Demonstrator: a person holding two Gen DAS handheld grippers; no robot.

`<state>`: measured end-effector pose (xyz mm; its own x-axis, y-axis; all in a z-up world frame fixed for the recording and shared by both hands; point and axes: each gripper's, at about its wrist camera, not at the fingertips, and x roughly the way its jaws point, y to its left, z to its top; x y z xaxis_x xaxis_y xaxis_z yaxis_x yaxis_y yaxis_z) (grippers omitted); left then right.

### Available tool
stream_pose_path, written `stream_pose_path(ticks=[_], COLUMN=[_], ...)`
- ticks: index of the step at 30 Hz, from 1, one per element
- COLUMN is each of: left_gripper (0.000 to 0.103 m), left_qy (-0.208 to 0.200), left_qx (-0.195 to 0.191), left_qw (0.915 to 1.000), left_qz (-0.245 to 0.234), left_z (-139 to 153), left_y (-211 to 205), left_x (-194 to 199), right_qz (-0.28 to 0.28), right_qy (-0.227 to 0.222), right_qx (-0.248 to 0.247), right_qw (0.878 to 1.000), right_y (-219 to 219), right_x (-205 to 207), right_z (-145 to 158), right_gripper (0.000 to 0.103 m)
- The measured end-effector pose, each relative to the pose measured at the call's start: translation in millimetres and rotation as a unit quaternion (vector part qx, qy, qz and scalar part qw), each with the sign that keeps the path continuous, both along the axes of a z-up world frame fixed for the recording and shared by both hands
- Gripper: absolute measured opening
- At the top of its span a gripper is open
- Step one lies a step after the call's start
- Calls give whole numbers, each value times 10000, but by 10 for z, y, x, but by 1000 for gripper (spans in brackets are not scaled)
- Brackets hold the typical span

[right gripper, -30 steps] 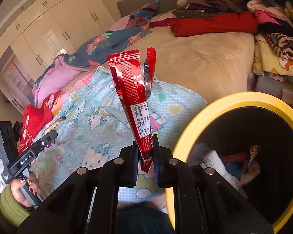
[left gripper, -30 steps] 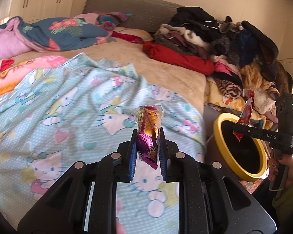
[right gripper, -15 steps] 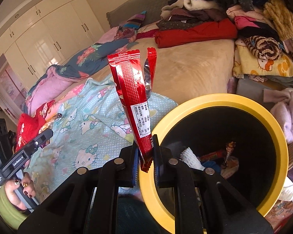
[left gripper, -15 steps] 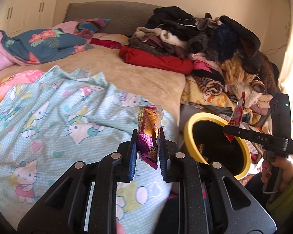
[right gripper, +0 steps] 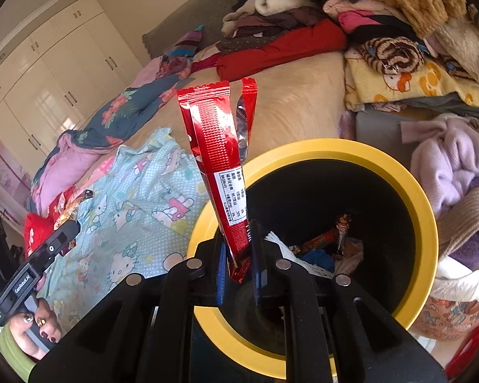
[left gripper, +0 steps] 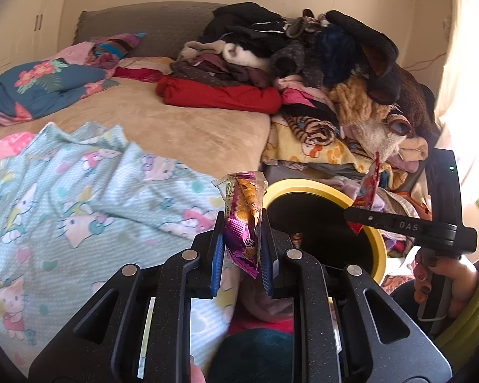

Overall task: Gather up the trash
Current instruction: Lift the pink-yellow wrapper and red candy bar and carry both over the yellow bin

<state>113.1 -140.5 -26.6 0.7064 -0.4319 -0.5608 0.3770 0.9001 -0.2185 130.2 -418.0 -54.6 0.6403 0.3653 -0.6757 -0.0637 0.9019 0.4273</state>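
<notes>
At the bottom centre of the left wrist view, my left gripper (left gripper: pixel 242 255) is clamped on a purple and orange snack wrapper (left gripper: pixel 244 220), which stands upright between its blue pads. Just right of it, in the lower right of the frame, sits a bin with a yellow rim (left gripper: pixel 306 185) and a black inside. My right gripper (left gripper: pixel 356 215) reaches in from the right edge over that bin, held by a hand (left gripper: pixel 444 277) in a green sleeve.

In the right wrist view, the right gripper (right gripper: pixel 239 255) at bottom centre pinches the lower end of a long red wrapper (right gripper: pixel 217 159), which rises toward the middle of the frame (a white label shows on it). The bin's yellow rim (right gripper: pixel 408 191) fills the lower right, directly beneath the gripper, with wrappers and white paper already lying in its dark bottom. At the lower left, the left gripper (right gripper: pixel 72 226) shows with its wrapper.

Beyond, a pale blue cartoon-cat blanket (left gripper: pixel 79 198) covers the left half of the frame, lying on a beige bed (left gripper: pixel 191 127). Farther back, at the upper right, a heap of clothes (left gripper: pixel 303 63) is piled along the bed's edge, with a red garment (left gripper: pixel 220 95) at its front. White wardrobe doors (right gripper: pixel 48 79) stand at the upper left.
</notes>
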Motion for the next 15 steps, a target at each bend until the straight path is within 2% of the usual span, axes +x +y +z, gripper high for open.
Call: stream_pose_path(ticks=[7,15], left_gripper=[13,14], left_qy=[30,256], left_qx=[53,52], left_qw=[9995,9981], left_qz=[-303,-562], left_z=[3,-121], left_y=[-369,-725], left_x=[89,256], right_qz=[-224,-323], right_qy=[216,358], right_qx=[218,363], right_qw=[9993,9982], right_y=[-182,-257], right_x=[-32,-32], right_z=[-105,-185], right_gripper=[13,15])
